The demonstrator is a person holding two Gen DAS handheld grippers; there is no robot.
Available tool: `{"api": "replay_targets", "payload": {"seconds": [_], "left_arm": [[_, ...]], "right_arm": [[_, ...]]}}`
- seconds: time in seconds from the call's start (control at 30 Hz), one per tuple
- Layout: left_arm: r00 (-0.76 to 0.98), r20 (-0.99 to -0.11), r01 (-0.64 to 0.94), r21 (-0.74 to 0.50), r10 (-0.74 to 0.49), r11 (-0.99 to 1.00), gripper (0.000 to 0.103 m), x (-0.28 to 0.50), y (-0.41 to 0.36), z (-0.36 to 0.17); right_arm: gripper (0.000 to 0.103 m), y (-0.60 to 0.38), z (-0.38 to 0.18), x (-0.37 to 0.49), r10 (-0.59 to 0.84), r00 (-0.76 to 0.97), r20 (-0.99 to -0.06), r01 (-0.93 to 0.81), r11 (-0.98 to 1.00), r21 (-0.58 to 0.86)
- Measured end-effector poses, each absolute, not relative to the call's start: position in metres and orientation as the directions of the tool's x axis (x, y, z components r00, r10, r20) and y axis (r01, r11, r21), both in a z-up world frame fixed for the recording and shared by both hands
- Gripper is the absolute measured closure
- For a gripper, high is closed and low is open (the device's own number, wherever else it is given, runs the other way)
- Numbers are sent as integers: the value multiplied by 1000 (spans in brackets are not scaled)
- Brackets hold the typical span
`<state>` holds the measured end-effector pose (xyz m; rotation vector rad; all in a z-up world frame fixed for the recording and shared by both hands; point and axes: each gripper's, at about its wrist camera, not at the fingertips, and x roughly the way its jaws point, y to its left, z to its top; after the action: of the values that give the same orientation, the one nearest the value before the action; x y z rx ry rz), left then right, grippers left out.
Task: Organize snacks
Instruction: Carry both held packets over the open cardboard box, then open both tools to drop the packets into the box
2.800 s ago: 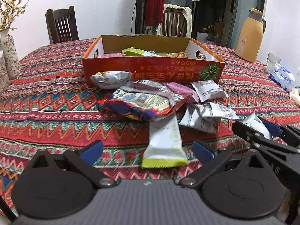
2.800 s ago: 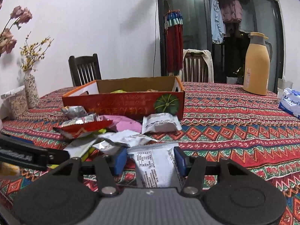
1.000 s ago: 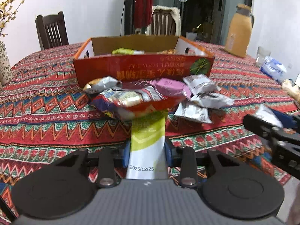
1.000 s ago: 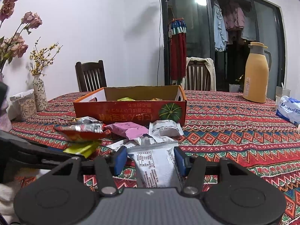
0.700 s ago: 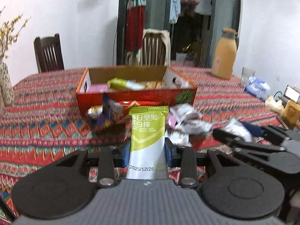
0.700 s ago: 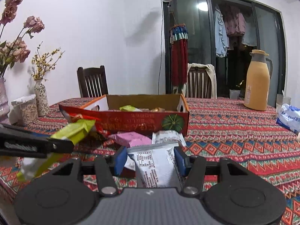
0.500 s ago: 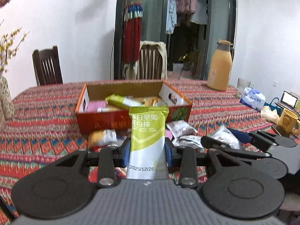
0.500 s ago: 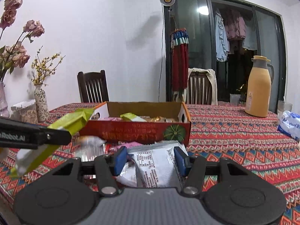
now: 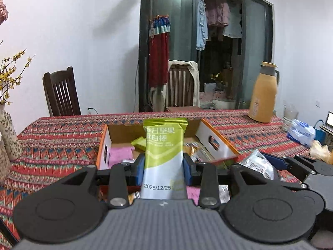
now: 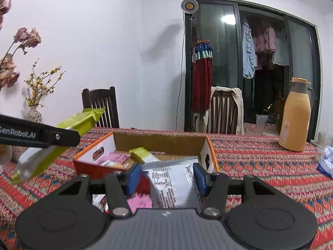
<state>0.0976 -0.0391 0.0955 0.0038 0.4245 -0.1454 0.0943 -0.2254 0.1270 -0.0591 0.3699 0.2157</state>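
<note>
1. Patterned red tablecloth covers the table, with an open cardboard box of snacks at its middle.
2. Left gripper clamps a green bar before the box.
3. Right gripper clamps a silver packet near the box's right end.

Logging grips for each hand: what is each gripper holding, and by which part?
Left gripper: green-and-white snack bar, pinched across its lower half. Right gripper: silver snack packet, pinched by its side edges.

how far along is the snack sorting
Done: a few snacks, pink and green, lie in the box. In hand: left gripper clamps a green bar; right gripper clamps a silver packet. Left: dropping both in, then the loose packets near the box.
</note>
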Motion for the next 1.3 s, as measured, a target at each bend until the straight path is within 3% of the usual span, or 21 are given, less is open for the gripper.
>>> {"api": "replay_targets", "payload": {"seconds": [0.33, 0.57, 0.7, 0.9, 0.97, 1.0, 1.03, 1.07, 1.1, 1.3], "left_arm": [[907, -414, 76, -29, -81, 997, 66, 189, -27, 98], [908, -418, 2, -43, -20, 999, 66, 240, -16, 72], [874, -485, 7, -42, -27, 999, 66, 261, -11, 49], [868, -497, 9, -28, -21, 1000, 64, 262, -13, 37], [872, -490, 2, -25, -14, 1000, 55, 259, -14, 37], [875, -484, -5, -24, -7, 1000, 50, 258, -15, 38], [879, -478, -13, -27, -2, 1000, 35, 257, -14, 38], [882, -471, -20, -32, 3, 999, 13, 256, -12, 39], [888, -459, -35, -36, 14, 999, 4, 254, -11, 40], [905, -424, -64, -55, 35, 996, 0, 247, -6, 46]], "right_arm": [[50, -213, 134, 186, 182, 917, -356, -214, 976, -51], [50, -203, 122, 247, 163, 916, -366, -200, 978, -66], [50, -200, 104, 258, 165, 907, -387, -210, 975, -77], [49, -201, 91, 262, 171, 885, -433, -218, 974, -60], [48, -201, 89, 261, 173, 881, -440, -216, 975, -51], [40, -202, 89, 260, 167, 883, -438, -208, 977, -47], [33, -203, 89, 259, 160, 885, -437, -198, 979, -42], [16, -205, 89, 257, 152, 890, -430, -185, 982, -35], [0, -208, 91, 255, 144, 896, -420, -170, 985, -24], [0, -221, 92, 254, 138, 900, -413, -142, 990, 22]]}}
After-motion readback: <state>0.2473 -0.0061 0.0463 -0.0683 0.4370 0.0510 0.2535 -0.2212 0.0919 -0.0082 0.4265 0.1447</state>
